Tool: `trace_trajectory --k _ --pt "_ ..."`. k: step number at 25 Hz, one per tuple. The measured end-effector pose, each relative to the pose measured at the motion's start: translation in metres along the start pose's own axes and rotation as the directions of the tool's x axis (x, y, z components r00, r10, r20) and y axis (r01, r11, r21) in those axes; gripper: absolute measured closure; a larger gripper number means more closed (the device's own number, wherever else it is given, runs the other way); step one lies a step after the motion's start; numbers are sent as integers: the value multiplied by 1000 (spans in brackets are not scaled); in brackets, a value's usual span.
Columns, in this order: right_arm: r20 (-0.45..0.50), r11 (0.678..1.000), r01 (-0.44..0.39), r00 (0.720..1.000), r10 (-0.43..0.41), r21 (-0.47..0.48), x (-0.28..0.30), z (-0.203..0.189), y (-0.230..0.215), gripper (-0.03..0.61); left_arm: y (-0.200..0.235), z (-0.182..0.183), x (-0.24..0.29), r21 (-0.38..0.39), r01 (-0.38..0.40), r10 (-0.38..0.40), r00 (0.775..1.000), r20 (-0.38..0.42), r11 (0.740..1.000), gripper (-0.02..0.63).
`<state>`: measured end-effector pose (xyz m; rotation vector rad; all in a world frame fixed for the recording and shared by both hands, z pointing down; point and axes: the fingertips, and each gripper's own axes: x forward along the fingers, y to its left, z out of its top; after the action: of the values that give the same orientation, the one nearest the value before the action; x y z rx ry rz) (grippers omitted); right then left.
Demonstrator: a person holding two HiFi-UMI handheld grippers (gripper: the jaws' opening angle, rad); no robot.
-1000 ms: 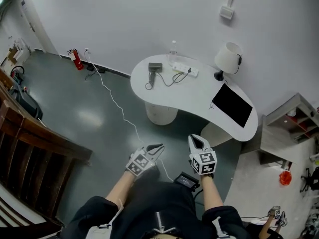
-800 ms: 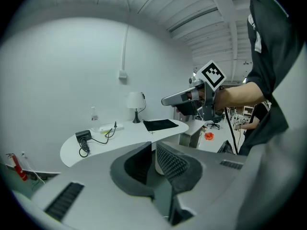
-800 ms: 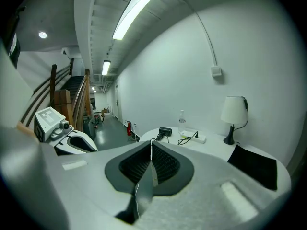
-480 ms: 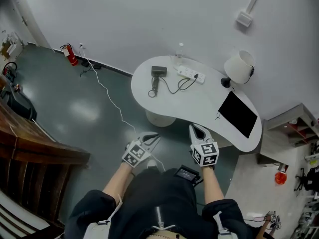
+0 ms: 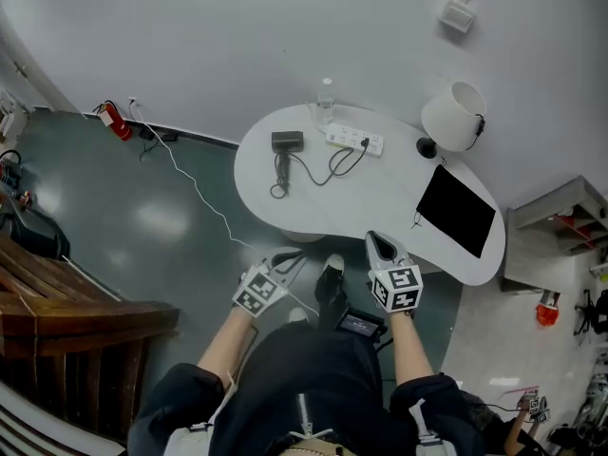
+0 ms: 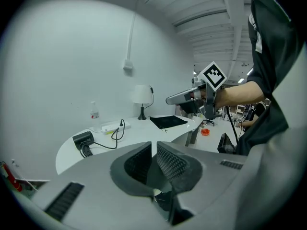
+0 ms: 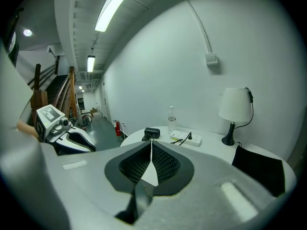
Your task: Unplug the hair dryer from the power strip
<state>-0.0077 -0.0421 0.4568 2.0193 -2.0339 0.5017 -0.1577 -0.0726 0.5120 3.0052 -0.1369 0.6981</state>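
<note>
Take the power strip (image 5: 353, 140) as the mark. Well short of it and to its left, the left tongs (image 5: 290, 259) hang off the near edge of the bench (image 5: 313, 207), all but together with nothing between them. The hair dryer (image 5: 286, 143) lies on the bench left of the strip, and its black cord (image 5: 332, 174) loops across to a plug (image 5: 364, 143) seated toward the strip's right end. A water bottle (image 5: 326, 93) stands just behind the strip's left end. The right tongs (image 5: 375, 243), also well short of the strip on its near side, are pressed together and empty. A lamp (image 5: 454, 117) stands to the strip's right.

This looks like the approach, with nothing unplugged yet. Next, one pair of tongs must open, reach the plug and clamp it. The other could pin the strip so it does not lift with the pull.
</note>
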Motion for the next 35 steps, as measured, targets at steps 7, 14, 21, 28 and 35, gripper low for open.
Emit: trace_trajectory --k 7,14,21,28,35 --pt "18 1000 3 1000 -3 28 59 21 -63 574 56 28 54 21 -7 8 1000 -28 1000 575" --pt "19 998 -13 1000 12 65 117 43 -128 574 114 65 118 48 -5 9 997 -80 999 575" --pt "-18 998 -48 999 49 38 168 56 -185 574 158 93 181 63 -14 22 992 -124 998 574" --pt "-70 995 -91 993 93 34 205 45 -212 574 188 99 222 108 3 19 980 -200 994 574" --pt "-121 996 -89 989 89 9 229 28 -229 574 216 91 270 154 70 -28 966 -258 986 521"
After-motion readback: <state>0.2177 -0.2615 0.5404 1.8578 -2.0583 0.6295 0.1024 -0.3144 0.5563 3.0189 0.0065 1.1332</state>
